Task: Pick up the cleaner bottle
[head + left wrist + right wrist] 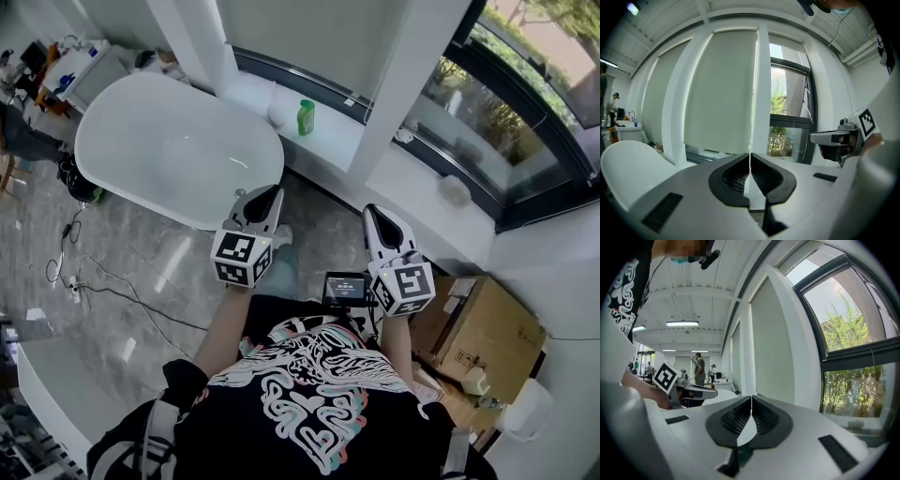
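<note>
The green cleaner bottle (306,117) stands upright on the white window ledge (328,131) behind the bathtub, seen only in the head view. My left gripper (276,190) hovers over the tub's near end, well short of the bottle, jaws shut with nothing between them (750,154). My right gripper (369,210) is held beside it to the right, also shut and empty (751,397). Each gripper shows in the other's view: the right gripper (834,139) and the left gripper (693,391). Neither gripper view shows the bottle.
A white bathtub (122,112) fills the left. A white rounded object (277,114) sits left of the bottle. A white pillar (403,84) rises to the bottle's right. A cardboard box (483,328) stands at the right; cables (75,272) lie on the floor.
</note>
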`<move>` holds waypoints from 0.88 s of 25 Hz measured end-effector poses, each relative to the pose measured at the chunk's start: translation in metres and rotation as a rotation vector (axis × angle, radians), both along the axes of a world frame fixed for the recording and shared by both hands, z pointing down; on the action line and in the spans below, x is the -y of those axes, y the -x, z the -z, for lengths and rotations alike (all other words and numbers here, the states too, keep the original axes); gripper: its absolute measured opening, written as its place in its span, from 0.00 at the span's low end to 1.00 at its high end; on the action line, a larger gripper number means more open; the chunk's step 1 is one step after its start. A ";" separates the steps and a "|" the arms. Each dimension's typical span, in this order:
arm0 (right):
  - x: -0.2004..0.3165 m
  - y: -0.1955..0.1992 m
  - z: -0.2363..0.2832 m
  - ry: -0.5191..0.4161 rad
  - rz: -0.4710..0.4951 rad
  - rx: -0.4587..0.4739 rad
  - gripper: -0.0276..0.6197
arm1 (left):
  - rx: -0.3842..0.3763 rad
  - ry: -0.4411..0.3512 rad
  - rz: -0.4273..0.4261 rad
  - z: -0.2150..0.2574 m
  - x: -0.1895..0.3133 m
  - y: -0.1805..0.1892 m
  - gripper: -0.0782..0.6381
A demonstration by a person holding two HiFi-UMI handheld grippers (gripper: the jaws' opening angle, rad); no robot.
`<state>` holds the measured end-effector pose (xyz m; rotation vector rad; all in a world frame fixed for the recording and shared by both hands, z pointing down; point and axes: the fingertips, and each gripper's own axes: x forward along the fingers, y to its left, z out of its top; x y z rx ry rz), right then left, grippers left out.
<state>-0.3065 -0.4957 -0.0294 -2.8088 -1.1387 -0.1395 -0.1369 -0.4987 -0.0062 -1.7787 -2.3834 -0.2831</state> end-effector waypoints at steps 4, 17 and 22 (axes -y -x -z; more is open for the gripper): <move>-0.028 -0.003 -0.003 -0.011 -0.011 0.015 0.09 | -0.009 -0.014 -0.001 -0.006 -0.028 -0.006 0.14; -0.190 -0.064 0.005 0.088 -0.141 0.069 0.09 | -0.110 -0.033 -0.010 -0.025 -0.190 -0.076 0.14; -0.258 -0.102 0.003 0.094 -0.174 0.082 0.09 | -0.138 -0.018 -0.015 -0.020 -0.253 -0.116 0.14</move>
